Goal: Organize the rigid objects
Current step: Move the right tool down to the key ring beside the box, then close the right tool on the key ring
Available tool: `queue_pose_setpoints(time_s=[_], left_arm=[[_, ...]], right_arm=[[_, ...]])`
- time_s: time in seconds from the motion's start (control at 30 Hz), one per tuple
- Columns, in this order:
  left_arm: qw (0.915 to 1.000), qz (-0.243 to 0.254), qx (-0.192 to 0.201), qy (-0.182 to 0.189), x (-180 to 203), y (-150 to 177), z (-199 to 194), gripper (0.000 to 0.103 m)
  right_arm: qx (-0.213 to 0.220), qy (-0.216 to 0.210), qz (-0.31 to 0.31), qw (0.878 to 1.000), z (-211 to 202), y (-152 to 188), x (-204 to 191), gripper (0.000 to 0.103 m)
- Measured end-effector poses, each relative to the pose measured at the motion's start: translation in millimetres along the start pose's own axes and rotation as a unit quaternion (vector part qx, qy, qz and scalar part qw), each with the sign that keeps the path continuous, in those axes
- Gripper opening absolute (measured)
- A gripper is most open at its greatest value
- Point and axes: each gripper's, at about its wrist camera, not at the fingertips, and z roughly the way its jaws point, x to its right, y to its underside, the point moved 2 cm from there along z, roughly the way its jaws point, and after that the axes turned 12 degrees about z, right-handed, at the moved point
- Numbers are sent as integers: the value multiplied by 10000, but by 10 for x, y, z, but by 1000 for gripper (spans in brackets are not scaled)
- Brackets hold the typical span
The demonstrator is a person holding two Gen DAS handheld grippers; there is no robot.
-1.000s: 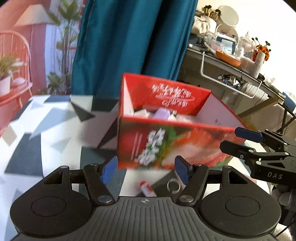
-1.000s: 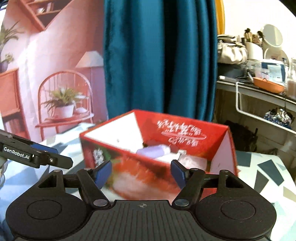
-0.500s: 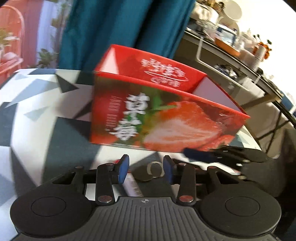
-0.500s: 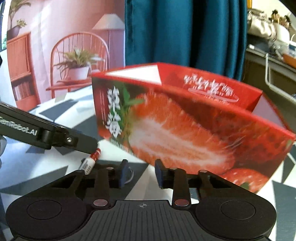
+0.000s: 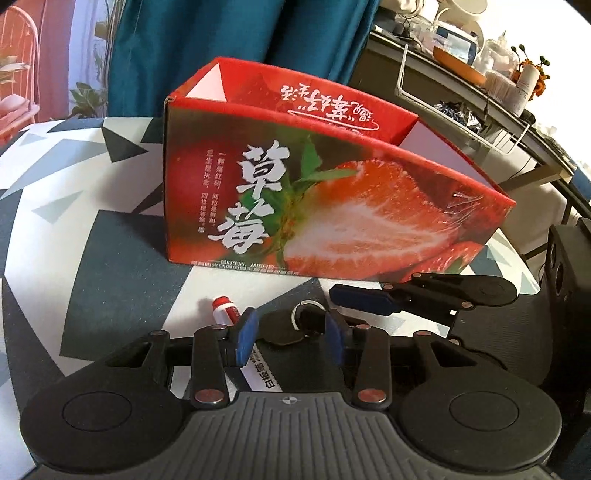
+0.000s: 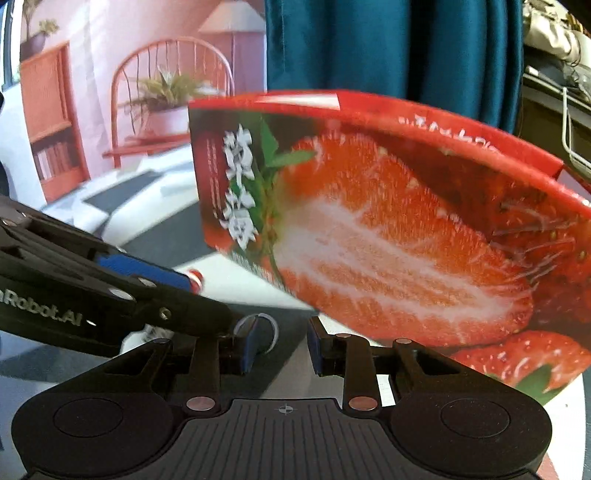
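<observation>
Pick-up step: both hand-held grippers sit low on the patterned surface [image 5: 110, 266] before the one open red strawberry-print cardboard box [image 5: 332, 206]. Left hand-held gripper [image 5: 291, 334] is part-open, one red-capped white tube [image 5: 231, 312] at its left pad, nothing gripped. Right hand-held gripper [image 6: 282, 345] is narrower, straddling one dark key fob with metal ring [image 5: 295, 325], grip unclear; next: clamp, lift into the box.

The glossy printed cardboard box [image 5: 332, 206] stands on a smooth, matt patterned table [image 5: 55, 206], behind it cloth curtain [image 5: 229, 33].

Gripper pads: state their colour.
Blue, on both grippers; clearest in the left wrist view, on the left gripper's pads.
</observation>
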Motion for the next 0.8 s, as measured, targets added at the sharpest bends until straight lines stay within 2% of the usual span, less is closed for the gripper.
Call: queue_pose_setpoints(time_s=[0.23,0.43,0.8], left_arm=[[9999,16,-122,-83,-30,51,35,42],[9995,72,-162,-242,-60,121,54,43],[9983,450,-73,-367,47,140,78,43]], right_arm=[[48,236,28,9997,-59,49,71,26],[134,405,227,9988,-133,109,225,9],[205,201,470,9985,-151,123,320,10]])
